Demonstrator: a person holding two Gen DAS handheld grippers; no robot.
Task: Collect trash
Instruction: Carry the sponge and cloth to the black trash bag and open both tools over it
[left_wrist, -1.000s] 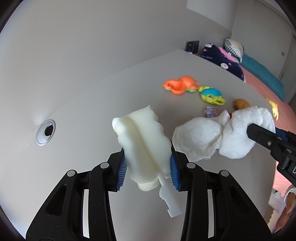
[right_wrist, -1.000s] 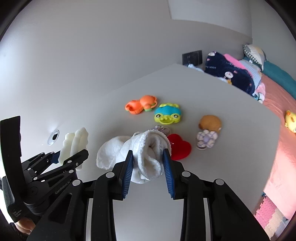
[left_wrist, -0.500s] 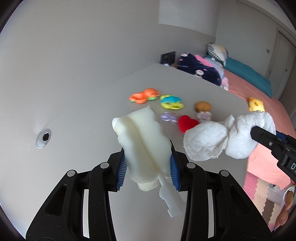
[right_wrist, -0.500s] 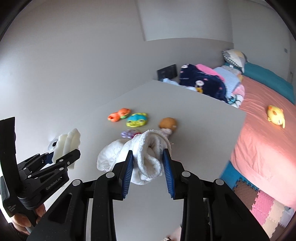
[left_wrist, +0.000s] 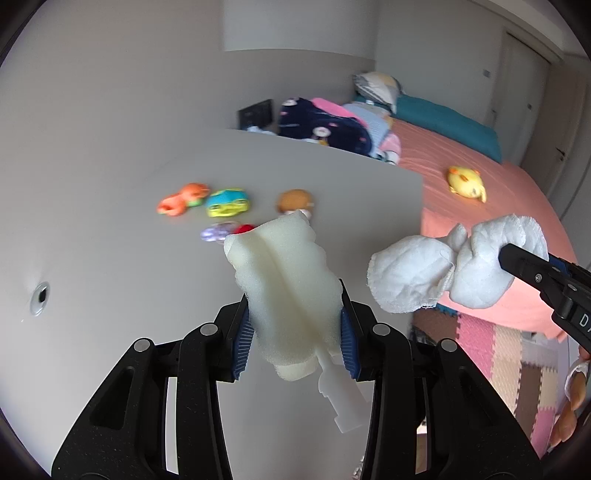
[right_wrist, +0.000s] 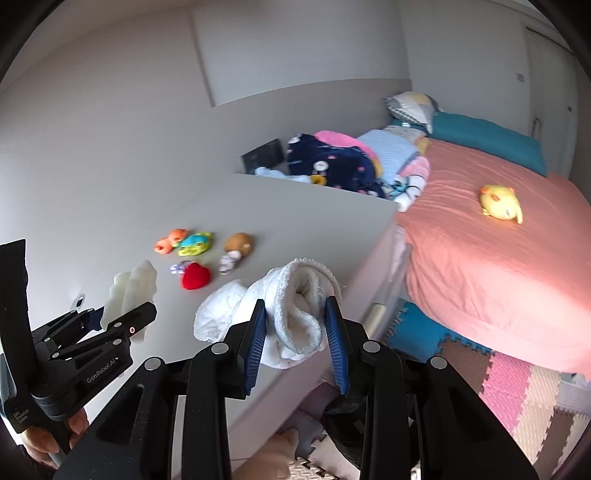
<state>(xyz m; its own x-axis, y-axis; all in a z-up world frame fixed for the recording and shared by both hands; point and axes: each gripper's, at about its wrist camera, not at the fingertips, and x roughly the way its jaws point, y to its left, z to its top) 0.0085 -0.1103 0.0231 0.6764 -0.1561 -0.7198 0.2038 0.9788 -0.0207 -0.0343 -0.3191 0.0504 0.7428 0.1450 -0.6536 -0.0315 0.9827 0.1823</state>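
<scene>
Left gripper (left_wrist: 295, 332) clamps the foam sponge (left_wrist: 288, 280), right gripper (right_wrist: 295, 339) clamps the white cloth (right_wrist: 288, 306); both held clear past the table (right_wrist: 295, 206) edge, likely for binning.

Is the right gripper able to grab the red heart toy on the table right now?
Probably not yet. The right gripper is shut on a white crumpled cloth, so its jaws are full. The red heart toy lies uncovered on the grey table.

Black jaws, ribbed blue pads (left_wrist: 243, 343)
</scene>
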